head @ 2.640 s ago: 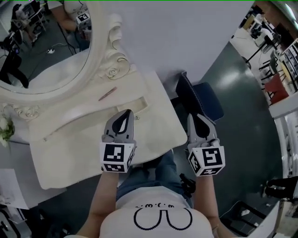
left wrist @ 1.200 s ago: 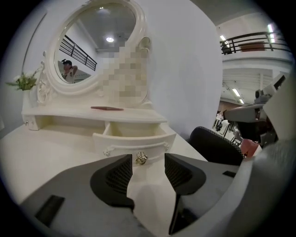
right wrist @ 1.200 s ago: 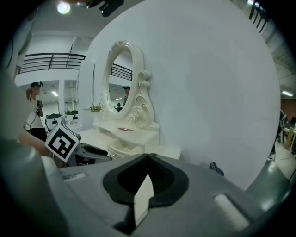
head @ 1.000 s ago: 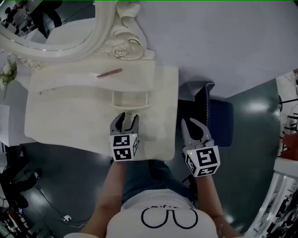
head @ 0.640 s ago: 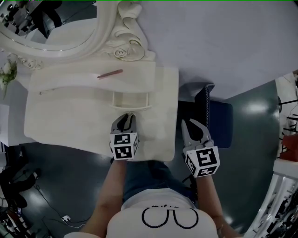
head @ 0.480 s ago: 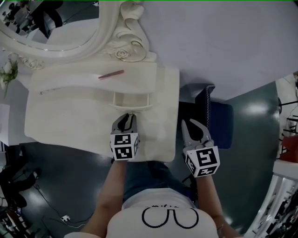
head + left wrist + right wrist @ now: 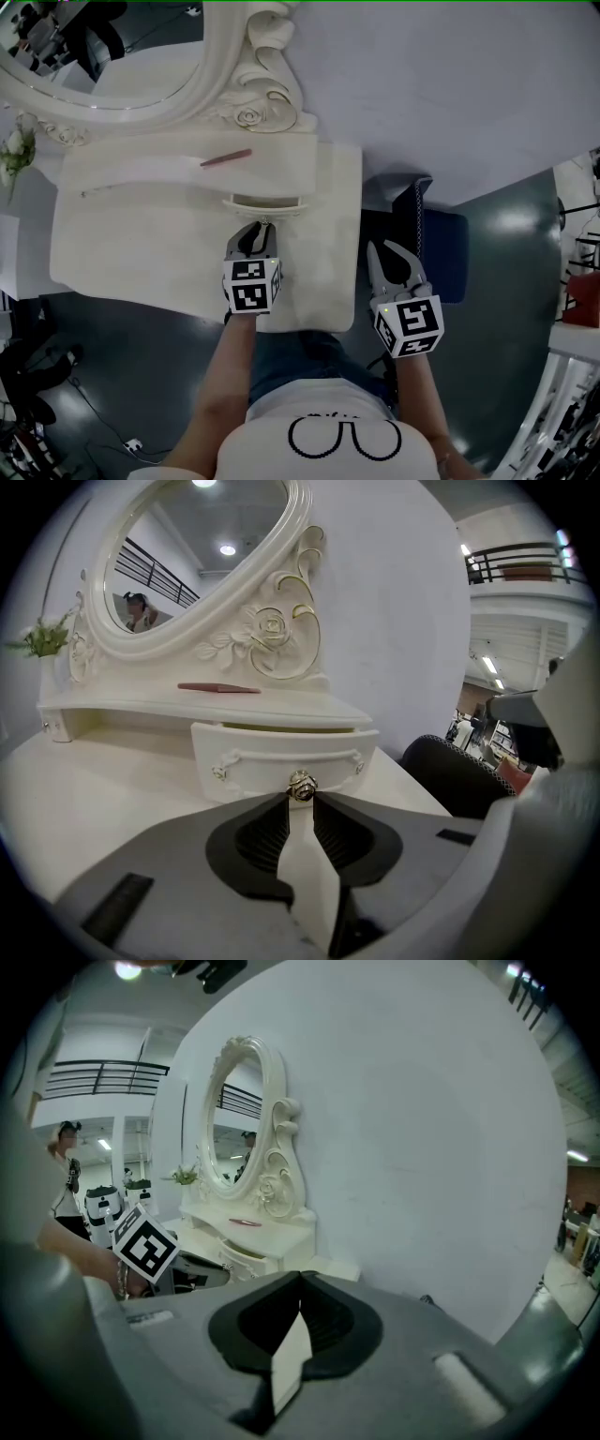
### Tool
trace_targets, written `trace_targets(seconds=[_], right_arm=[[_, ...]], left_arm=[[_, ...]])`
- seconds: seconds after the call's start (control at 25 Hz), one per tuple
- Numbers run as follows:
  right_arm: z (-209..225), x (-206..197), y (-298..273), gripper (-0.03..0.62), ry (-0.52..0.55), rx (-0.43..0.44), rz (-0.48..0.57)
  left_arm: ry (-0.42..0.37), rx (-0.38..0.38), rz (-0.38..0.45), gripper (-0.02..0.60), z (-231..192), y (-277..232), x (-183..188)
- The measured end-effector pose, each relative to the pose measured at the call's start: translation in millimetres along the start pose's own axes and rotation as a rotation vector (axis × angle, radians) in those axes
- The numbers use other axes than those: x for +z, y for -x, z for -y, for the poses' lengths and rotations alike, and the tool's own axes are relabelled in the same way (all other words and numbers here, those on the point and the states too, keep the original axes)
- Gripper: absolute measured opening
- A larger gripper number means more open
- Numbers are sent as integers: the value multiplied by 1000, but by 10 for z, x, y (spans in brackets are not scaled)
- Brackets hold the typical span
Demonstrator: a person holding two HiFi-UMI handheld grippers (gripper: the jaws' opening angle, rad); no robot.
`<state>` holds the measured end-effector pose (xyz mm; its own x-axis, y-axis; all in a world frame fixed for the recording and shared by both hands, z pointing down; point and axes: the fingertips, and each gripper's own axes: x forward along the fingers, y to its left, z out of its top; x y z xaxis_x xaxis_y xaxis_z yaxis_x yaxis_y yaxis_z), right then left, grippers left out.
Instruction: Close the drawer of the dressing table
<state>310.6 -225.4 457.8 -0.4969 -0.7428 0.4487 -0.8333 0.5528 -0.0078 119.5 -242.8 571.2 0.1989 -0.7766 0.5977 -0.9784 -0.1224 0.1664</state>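
Observation:
The cream dressing table [image 7: 141,244] has a small drawer [image 7: 265,202] under its raised shelf, standing only a little way out. The drawer front [image 7: 281,757] carries a gold rose knob [image 7: 301,786]. My left gripper [image 7: 259,228] [image 7: 300,796] has just been closing and is now shut on that knob, its tips pinching it from both sides. My right gripper [image 7: 382,251] [image 7: 300,1279] is shut on nothing and hangs off the table's right edge, above a dark chair.
An oval mirror [image 7: 112,56] with carved roses stands at the back of the table. A pink pencil-like stick [image 7: 225,157] [image 7: 218,688] lies on the shelf above the drawer. The dark chair [image 7: 436,239] stands right of the table, by the white wall.
The left jaws closed on the knob. The left gripper then moved toward the mirror, and the drawer slid in from about half open to nearly closed. The right gripper stayed put.

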Motion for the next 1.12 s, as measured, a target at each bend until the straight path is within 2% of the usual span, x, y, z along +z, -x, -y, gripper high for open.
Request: trace_targets(seconds=[0.64, 1.0, 1.08, 1.12], right_arm=[[-50, -10, -113, 2, -6, -24, -28], [-105, 54, -114, 2, -5, -43, -18], [-128, 71, -103, 2, -5, -50, -15], [-144, 83, -98, 2, -6, -52, -13]], left_arm=[[8, -41, -24, 78, -93, -376, 204], [1, -64, -28, 80, -104, -403, 216], [3, -61, -27, 96, -116, -384, 224], [6, -61, -26, 141, -126, -363, 231]])
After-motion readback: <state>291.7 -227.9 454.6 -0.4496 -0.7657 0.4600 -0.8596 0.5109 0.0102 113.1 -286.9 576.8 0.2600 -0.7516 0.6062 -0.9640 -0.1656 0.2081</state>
